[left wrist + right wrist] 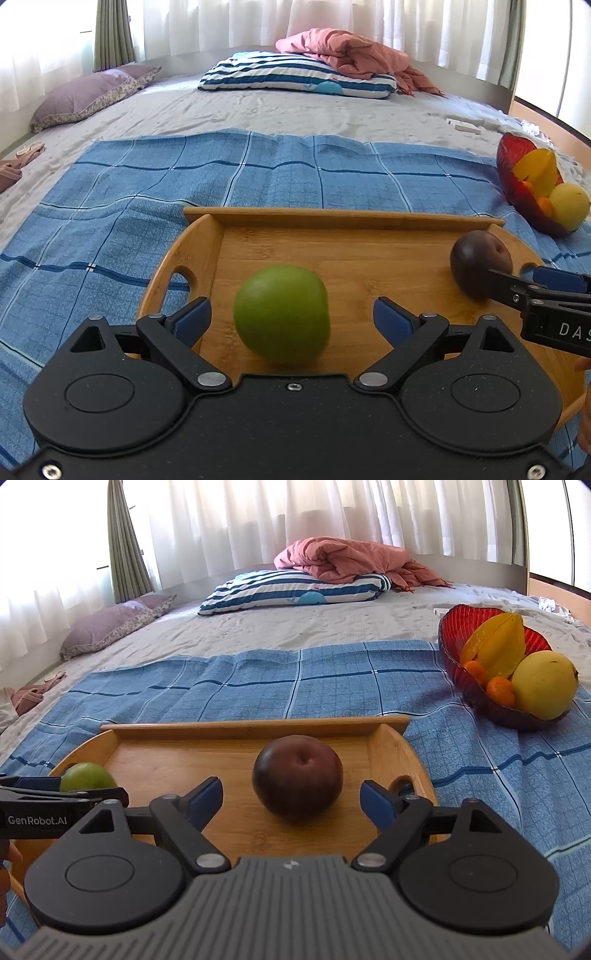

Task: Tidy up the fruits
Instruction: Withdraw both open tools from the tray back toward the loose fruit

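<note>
A green apple (281, 314) rests on the wooden tray (351, 219), between the wide-apart blue pads of my left gripper (291, 319), which is open and not touching it. A dark purple plum (297, 778) lies on the same tray (255, 728), between the separated pads of my right gripper (291, 799), also open with gaps on both sides. In the left wrist view the plum (480, 263) shows at the right with the right gripper's fingers (517, 286) beside it. The apple (88, 777) shows partly hidden at the left in the right wrist view.
A red glass bowl (461, 679) with a starfruit, a yellow fruit and small oranges sits to the right on the blue checked cloth (258, 686). The tray lies on this cloth on a bed. Pillows (295, 590) and a pink blanket (351, 563) lie far behind.
</note>
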`<move>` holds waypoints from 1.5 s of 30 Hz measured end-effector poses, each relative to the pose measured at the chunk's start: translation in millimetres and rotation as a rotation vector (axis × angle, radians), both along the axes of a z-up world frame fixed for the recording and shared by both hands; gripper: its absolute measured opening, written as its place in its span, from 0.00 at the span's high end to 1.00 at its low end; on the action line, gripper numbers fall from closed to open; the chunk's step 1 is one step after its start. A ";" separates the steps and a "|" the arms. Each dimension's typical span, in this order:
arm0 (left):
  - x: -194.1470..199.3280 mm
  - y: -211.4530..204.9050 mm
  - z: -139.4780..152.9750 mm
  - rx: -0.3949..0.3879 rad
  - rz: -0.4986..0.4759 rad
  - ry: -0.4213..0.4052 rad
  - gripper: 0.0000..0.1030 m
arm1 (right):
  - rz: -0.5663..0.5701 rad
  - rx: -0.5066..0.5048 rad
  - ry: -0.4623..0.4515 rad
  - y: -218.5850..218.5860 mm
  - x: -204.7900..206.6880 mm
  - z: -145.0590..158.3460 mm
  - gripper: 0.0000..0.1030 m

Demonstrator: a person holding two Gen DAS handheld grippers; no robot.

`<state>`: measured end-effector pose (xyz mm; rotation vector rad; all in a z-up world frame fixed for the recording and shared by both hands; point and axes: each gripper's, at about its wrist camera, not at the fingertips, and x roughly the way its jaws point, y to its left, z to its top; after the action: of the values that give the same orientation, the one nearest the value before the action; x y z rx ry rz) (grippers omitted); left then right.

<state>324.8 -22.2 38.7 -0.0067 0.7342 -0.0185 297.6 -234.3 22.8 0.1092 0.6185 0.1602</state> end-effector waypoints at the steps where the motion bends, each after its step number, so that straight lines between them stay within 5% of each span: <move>1: -3.7 -0.6 1.0 0.002 -0.003 -0.004 0.08 | 0.000 -0.002 -0.006 0.2 -3.6 0.9 0.12; 23: -121.5 -10.4 23.5 -0.014 -0.065 -0.107 0.07 | -0.014 0.032 -0.145 -9.7 -102.6 13.4 0.08; 45: -220.9 -17.6 8.5 -0.019 -0.097 -0.201 0.06 | -0.090 0.008 -0.215 -21.6 -191.6 -8.5 0.04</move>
<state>103.9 -39.7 47.2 0.0124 0.5325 -0.1174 106.0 -255.9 14.3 0.1260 0.3975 0.0855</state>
